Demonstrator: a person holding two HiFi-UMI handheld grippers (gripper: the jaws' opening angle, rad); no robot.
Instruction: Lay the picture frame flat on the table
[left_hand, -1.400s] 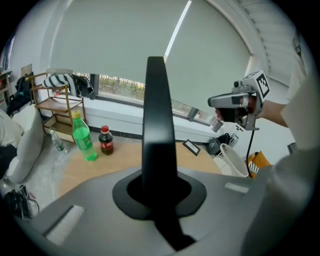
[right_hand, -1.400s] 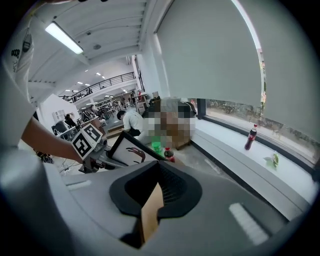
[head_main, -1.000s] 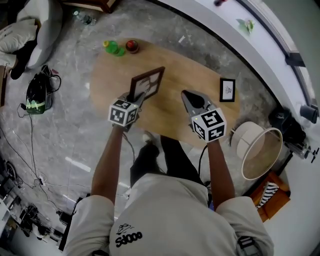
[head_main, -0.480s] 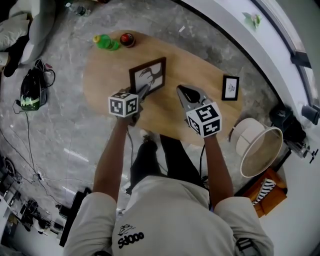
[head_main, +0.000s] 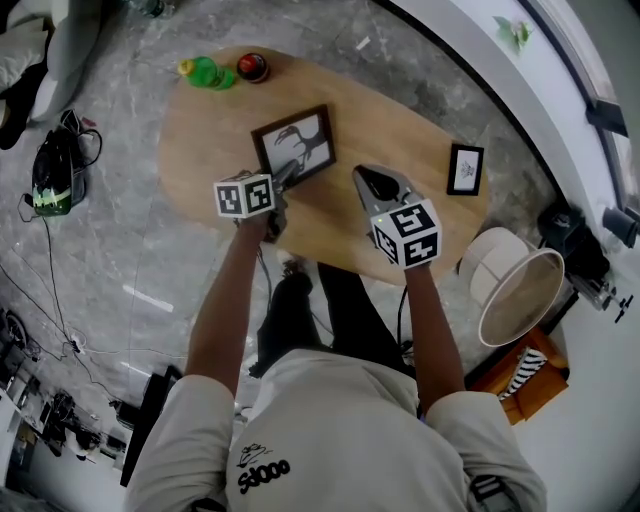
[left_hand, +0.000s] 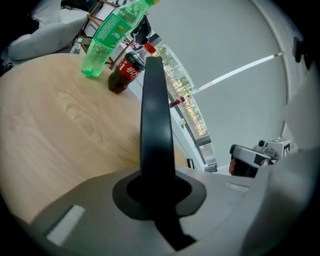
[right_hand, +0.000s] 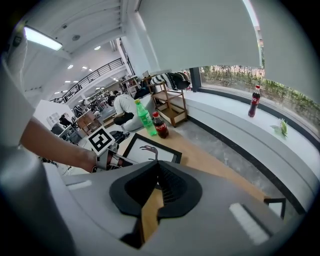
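Observation:
The dark picture frame (head_main: 293, 143) with a bird print leans far back over the oval wooden table (head_main: 400, 130), its face almost fully up. My left gripper (head_main: 283, 177) is shut on its near edge. In the left gripper view that edge (left_hand: 155, 115) runs straight up from between the jaws of that gripper (left_hand: 159, 192). My right gripper (head_main: 368, 182) hovers shut and empty to the right of the frame, not touching it. The right gripper view shows this gripper (right_hand: 155, 192) with the frame (right_hand: 150, 150) low on the table beyond it.
A green bottle (head_main: 203, 72) and a cola bottle (head_main: 251, 67) stand at the table's far left end. A small black frame (head_main: 464, 169) lies flat near the right end. A white round shade (head_main: 520, 295) sits on the floor by the right edge.
The frame has tipped back from nearly upright to almost flat, its picture now facing up. My left gripper went forward with it. The right gripper barely moved.

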